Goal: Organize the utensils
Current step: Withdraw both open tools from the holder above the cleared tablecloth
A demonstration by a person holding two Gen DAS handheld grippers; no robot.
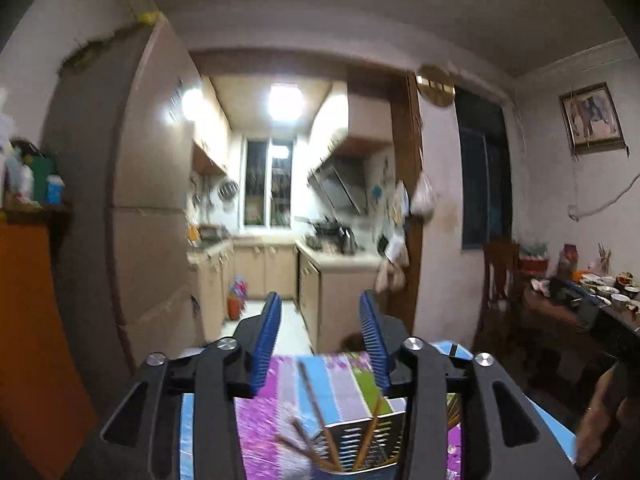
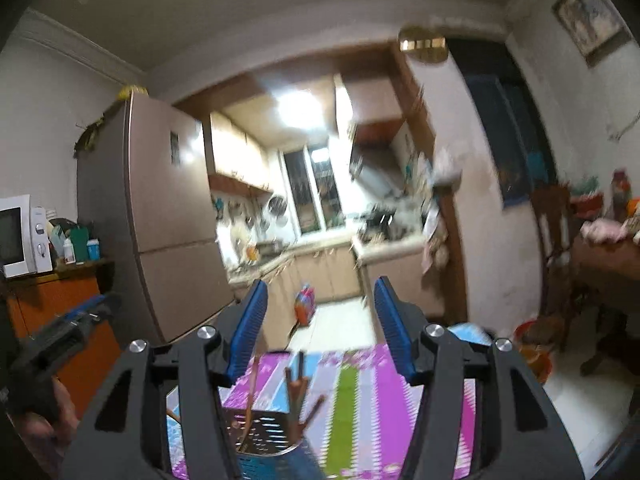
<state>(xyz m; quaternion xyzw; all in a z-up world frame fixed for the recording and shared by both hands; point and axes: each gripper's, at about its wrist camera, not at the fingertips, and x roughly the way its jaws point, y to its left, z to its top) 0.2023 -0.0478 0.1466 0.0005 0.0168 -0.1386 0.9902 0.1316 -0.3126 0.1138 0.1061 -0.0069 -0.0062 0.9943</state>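
Observation:
A perforated metal utensil holder [image 1: 362,446] stands on a striped purple, blue and green tablecloth [image 1: 340,376], with several brown chopsticks [image 1: 316,408] sticking up from it. My left gripper [image 1: 318,306] is open and empty, raised above and behind the holder. In the right wrist view the same holder [image 2: 264,430] with its chopsticks [image 2: 296,390] sits low between the fingers. My right gripper [image 2: 320,292] is open and empty, also raised above it. The left gripper [image 2: 86,312] shows at the left edge there.
A fridge [image 1: 148,200] stands left, with an orange cabinet [image 2: 52,300] and a microwave [image 2: 18,236] beside it. The kitchen doorway lies straight ahead. A dark table [image 1: 580,312] with bowls and a wooden chair [image 1: 500,280] stand at right. A red bucket [image 2: 536,344] is on the floor.

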